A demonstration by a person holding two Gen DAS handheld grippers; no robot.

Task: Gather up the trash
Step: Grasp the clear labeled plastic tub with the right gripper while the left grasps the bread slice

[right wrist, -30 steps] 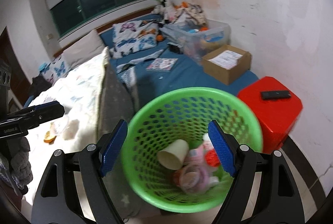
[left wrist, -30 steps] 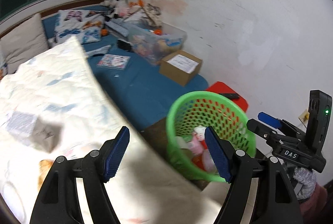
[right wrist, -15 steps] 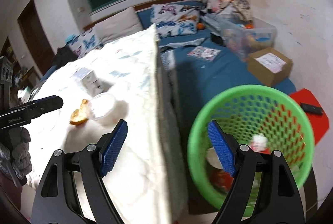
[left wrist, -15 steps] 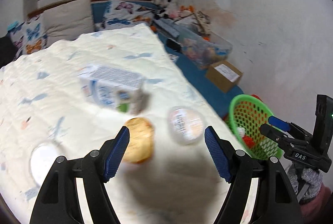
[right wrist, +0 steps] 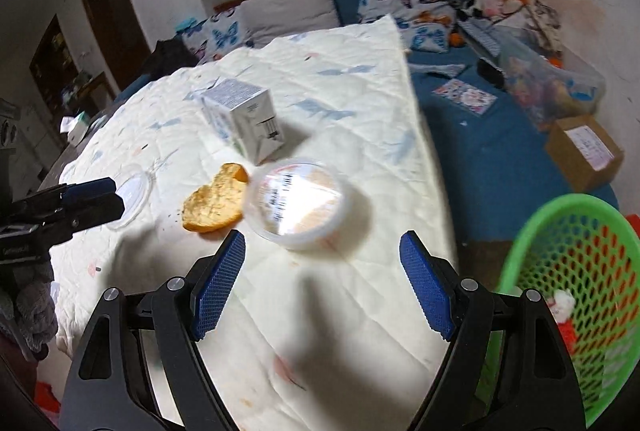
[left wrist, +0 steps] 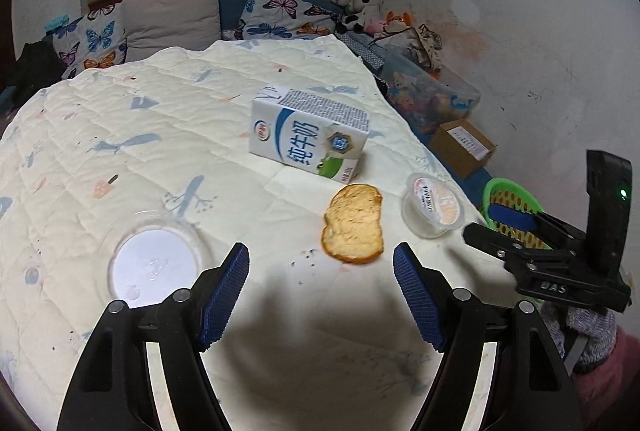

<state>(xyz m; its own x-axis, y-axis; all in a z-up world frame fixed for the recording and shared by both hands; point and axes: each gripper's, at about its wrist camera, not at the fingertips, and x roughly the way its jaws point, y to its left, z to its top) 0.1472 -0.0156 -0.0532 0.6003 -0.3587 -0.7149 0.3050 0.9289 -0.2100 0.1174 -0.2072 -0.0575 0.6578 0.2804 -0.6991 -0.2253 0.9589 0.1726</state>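
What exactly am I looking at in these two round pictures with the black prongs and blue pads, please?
No robot here: a person holds a two-finger gripper in each hand, each with a fisheye camera looking along its fingers. One picture is from the left gripper, the other from the right gripper. Both are open and hold nothing. Each also shows in the other's view. On the cream quilt lie a milk carton, a slice of bread, a sealed plastic cup and a clear round lid. Beside the bed stands a green basket with trash already inside.
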